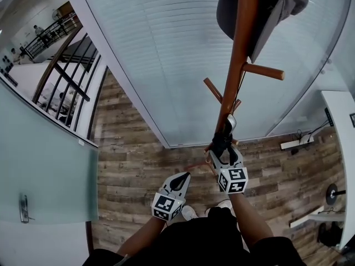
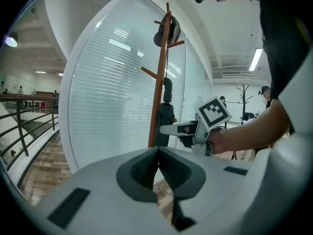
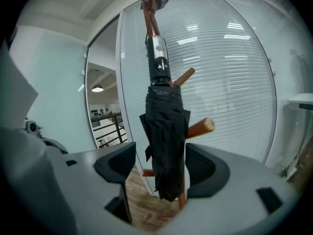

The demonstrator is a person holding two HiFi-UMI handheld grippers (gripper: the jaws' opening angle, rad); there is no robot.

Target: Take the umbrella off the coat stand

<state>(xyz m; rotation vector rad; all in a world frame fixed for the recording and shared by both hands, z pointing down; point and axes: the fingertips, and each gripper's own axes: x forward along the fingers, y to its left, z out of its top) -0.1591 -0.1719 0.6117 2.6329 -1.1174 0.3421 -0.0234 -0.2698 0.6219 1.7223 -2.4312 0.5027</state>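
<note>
A folded black umbrella (image 3: 164,136) hangs upright against the brown wooden coat stand (image 1: 238,54), its silver-banded handle up by the pole. My right gripper (image 3: 160,168) is open, one jaw on each side of the umbrella's lower half, with a gap showing on the left side. From the head view the right gripper (image 1: 224,148) sits at the umbrella (image 1: 222,140) beside the pole. The left gripper view shows the umbrella (image 2: 166,116) on the stand (image 2: 159,97) with the right gripper (image 2: 176,129) reaching to it. My left gripper (image 2: 157,153) is shut and empty, lower and to the left (image 1: 180,179).
A curved glass wall with white blinds (image 1: 166,49) stands right behind the stand. A dark grey hat (image 1: 266,4) tops the pole, and bare pegs (image 1: 263,71) stick out. A black railing (image 1: 66,76) is at the left, a white desk (image 1: 338,126) at the right.
</note>
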